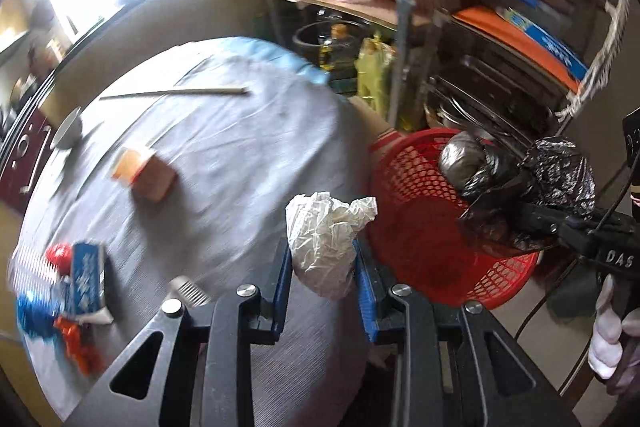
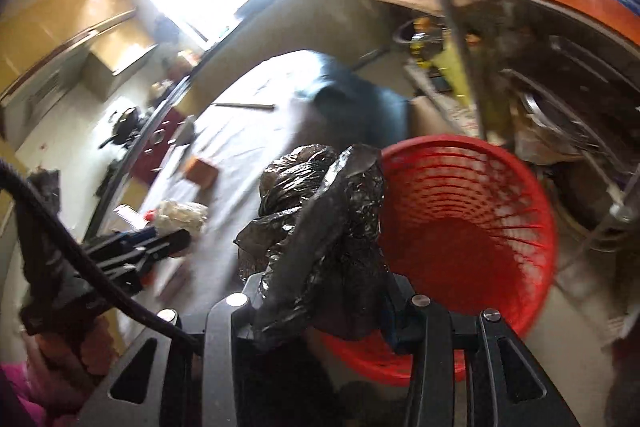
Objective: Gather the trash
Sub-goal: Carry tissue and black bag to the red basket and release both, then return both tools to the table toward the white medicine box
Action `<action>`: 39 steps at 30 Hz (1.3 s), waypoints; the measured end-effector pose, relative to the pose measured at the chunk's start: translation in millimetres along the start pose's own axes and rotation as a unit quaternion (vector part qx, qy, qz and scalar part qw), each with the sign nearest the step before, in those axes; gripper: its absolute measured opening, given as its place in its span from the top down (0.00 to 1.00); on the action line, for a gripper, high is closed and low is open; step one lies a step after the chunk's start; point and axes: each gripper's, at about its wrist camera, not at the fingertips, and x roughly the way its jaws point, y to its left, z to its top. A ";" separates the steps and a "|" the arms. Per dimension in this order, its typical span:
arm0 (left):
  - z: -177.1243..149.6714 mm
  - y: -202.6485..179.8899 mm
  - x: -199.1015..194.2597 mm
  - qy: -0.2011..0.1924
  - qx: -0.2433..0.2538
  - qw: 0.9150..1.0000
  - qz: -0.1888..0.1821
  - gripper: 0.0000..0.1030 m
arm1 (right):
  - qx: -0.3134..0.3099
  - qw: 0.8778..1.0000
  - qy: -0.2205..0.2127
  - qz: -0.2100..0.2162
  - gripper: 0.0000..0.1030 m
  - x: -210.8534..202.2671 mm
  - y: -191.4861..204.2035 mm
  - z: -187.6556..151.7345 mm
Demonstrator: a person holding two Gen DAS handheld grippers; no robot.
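My left gripper point(image 1: 322, 255) is shut on a crumpled white plastic wad point(image 1: 324, 239) and holds it over the table's right edge, beside a red mesh basket point(image 1: 416, 227). My right gripper point(image 2: 324, 291) is shut on a crumpled black plastic bag point(image 2: 320, 219) and holds it at the basket's point(image 2: 472, 227) near-left rim. In the left wrist view the black bag point(image 1: 528, 187) and the right gripper point(image 1: 532, 215) hang over the basket. In the right wrist view the left gripper point(image 2: 188, 237) shows at the left with the white wad point(image 2: 180, 215).
A round table with a grey cloth point(image 1: 224, 155) carries an orange-brown box point(image 1: 148, 175), a white bowl point(image 1: 68, 131), a long stick point(image 1: 176, 93) and blue, red and white wrappers point(image 1: 72, 283). A metal shelf rack point(image 1: 404, 39) with pots and bags stands behind the basket.
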 end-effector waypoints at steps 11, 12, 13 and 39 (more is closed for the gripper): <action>20.5 -56.2 29.0 0.003 0.064 0.998 0.005 0.65 | 0.053 0.998 0.005 -0.033 0.50 6.4 -56.4 -7.7; 21.7 -60.1 32.4 0.003 0.068 0.998 0.008 0.62 | 0.054 0.998 0.005 -0.038 0.48 6.9 -58.7 -6.5; 23.0 -63.6 35.8 0.004 0.072 0.997 0.009 0.52 | 0.057 0.997 0.003 -0.045 0.48 5.6 -61.9 -5.5; -17.7 37.8 -38.2 -0.055 -0.027 0.994 0.094 0.33 | -0.045 0.999 -0.017 -0.018 0.47 10.9 54.3 25.7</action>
